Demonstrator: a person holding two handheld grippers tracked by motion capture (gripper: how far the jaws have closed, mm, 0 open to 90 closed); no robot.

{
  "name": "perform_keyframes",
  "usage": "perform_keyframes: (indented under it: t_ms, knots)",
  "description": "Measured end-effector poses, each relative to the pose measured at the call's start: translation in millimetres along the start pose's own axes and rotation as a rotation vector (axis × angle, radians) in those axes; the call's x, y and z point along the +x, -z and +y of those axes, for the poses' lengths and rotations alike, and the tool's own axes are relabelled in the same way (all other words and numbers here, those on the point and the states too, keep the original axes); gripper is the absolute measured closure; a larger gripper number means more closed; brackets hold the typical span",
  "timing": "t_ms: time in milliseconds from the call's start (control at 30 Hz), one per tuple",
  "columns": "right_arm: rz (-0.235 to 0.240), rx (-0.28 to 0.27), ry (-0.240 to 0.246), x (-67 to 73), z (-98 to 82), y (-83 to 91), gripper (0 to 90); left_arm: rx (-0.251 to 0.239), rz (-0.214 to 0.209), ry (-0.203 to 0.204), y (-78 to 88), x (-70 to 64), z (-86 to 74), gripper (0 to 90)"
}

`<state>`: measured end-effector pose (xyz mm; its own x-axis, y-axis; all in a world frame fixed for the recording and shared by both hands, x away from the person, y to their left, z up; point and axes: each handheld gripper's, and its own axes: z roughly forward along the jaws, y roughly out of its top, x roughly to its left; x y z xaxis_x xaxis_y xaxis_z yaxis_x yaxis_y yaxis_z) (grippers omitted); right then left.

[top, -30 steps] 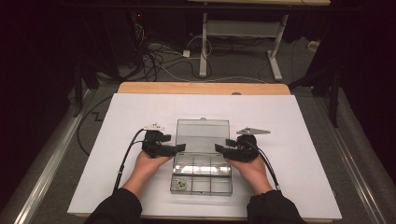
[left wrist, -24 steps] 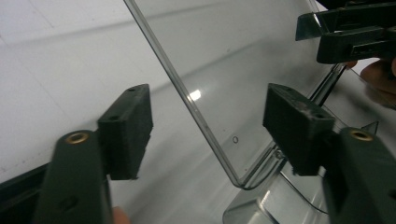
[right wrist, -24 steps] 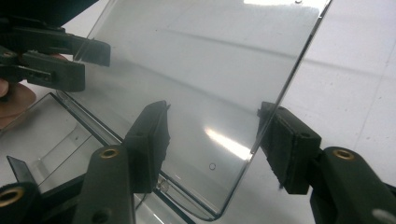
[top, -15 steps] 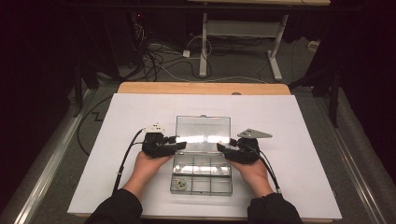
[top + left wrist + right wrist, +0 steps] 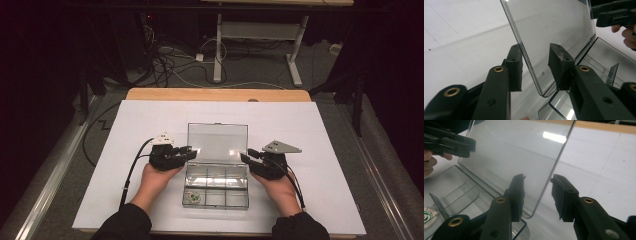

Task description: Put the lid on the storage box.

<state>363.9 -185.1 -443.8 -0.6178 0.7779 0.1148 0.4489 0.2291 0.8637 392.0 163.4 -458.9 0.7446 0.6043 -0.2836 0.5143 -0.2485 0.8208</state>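
Straddling the raised lid of the clear box mid-table, the left gripper and right gripper are closing from either side — jaws part open, pads not yet pressing — likely so both edges swing together.

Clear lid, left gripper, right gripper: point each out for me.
clear lid (image 5: pixel 217 141), high view, middle of the raised panel.
left gripper (image 5: pixel 535 65), left gripper view, midway between its fingertips.
right gripper (image 5: pixel 538 195), right gripper view, midway between its fingertips.
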Motion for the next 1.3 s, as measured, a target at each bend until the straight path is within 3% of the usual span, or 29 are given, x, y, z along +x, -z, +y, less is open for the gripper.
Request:
perform_keyframes:
  t_ms: [233, 567, 733, 1300]
  knots:
    - [-0.012, -0.015, 0.074, 8.7, 1.4, 14.9, 71.4, -0.024, 0.013, -0.02, 5.5, -5.1, -0.8, 67.1]
    - [0.033, -0.023, 0.084, 8.9, -3.8, 19.3, 90.0, -0.041, 0.018, -0.051, 12.4, -12.2, -2.2, 69.8]
    - [0.047, -0.029, 0.108, 10.9, -6.5, 23.8, 90.0, -0.041, 0.023, -0.063, 14.4, -15.4, -2.7, 69.7]
    - [0.089, -0.045, 0.109, 18.9, -4.7, 28.8, 90.0, -0.034, 0.037, -0.101, 20.3, -25.1, -2.9, 69.5]
